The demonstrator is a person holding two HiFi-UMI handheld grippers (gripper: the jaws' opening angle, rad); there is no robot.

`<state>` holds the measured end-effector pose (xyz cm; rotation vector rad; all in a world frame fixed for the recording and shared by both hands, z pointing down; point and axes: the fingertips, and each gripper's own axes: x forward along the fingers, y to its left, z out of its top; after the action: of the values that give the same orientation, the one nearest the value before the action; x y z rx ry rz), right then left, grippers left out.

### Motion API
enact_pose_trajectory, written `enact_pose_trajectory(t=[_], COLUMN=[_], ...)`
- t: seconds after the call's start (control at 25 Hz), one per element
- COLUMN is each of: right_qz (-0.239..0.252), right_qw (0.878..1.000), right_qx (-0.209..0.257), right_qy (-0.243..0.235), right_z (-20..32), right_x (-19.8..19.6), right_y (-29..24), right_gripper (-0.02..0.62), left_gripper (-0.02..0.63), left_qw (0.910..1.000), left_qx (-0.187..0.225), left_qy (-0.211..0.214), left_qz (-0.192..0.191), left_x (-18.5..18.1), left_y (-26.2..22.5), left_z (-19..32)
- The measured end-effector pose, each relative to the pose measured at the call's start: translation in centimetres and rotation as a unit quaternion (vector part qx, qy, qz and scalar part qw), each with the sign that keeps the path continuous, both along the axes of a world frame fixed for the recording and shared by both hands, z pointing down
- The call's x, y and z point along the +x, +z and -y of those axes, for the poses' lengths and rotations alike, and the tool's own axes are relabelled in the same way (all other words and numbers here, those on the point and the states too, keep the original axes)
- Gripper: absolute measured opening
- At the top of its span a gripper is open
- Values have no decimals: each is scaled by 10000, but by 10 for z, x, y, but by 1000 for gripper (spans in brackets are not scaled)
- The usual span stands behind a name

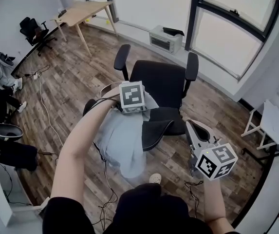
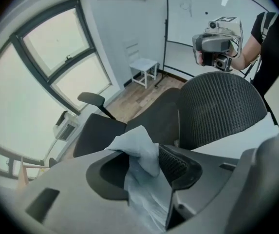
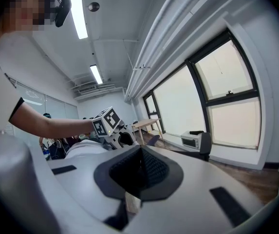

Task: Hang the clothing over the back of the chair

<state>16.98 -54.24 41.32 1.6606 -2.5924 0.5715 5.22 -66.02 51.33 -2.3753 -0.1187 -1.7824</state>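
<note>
Clothing point(image 1: 120, 140) lies draped over the back of the chair point(image 1: 164, 82), hanging down its rear side. The left claw point(image 1: 129, 108) stands spread above it, with a fold loose between its jaws. The right claw point(image 1: 195, 130), pressed together and empty, hangs aside. What's left, I judge, is to lift the left claw clear.

The clothing point(image 1: 121, 139) is plain pale grey-blue, with no pattern. The chair point(image 1: 164, 84) is black throughout, and its backrest point(image 2: 222, 106) shows a fine black mesh weave. The left gripper point(image 2: 149, 167) and the right gripper point(image 3: 139, 172) have light grey bodies and black cross-hatched pads point(image 2: 174, 163). Each marker cube point(image 1: 132, 96) is white with black square markers. The floor point(image 1: 76, 84) is brown wood-grain plank. The table point(image 1: 83, 11) is pale wood. The stool point(image 2: 144, 68) is white. The window frames point(image 1: 195, 13) are dark grey.
</note>
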Motion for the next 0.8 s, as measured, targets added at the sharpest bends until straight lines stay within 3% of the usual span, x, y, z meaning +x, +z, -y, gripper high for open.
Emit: enact_pose_trajectory(t=[0.16, 0.48, 0.64, 0.8], right_qz=[-18, -5, -20, -30], right_qw=[10000, 9998, 9997, 9994], right_qx=[81, 210, 250, 322], right_qy=[-4, 6, -65, -150], right_z=[-9, -22, -26, -30], right_x=[-4, -7, -10, -10], right_y=[-3, -10, -13, -21], right_gripper=[0, 0, 0, 0], left_gripper=[204, 206, 206, 204], left_qw=[9985, 9974, 9976, 9986], left_qx=[-217, 24, 234, 414], left_qy=[235, 308, 274, -101], left_qz=[433, 654, 595, 298], left_x=[-12, -26, -25, -29], left_y=[-13, -37, -47, -68], left_z=[-19, -30, -33, -33])
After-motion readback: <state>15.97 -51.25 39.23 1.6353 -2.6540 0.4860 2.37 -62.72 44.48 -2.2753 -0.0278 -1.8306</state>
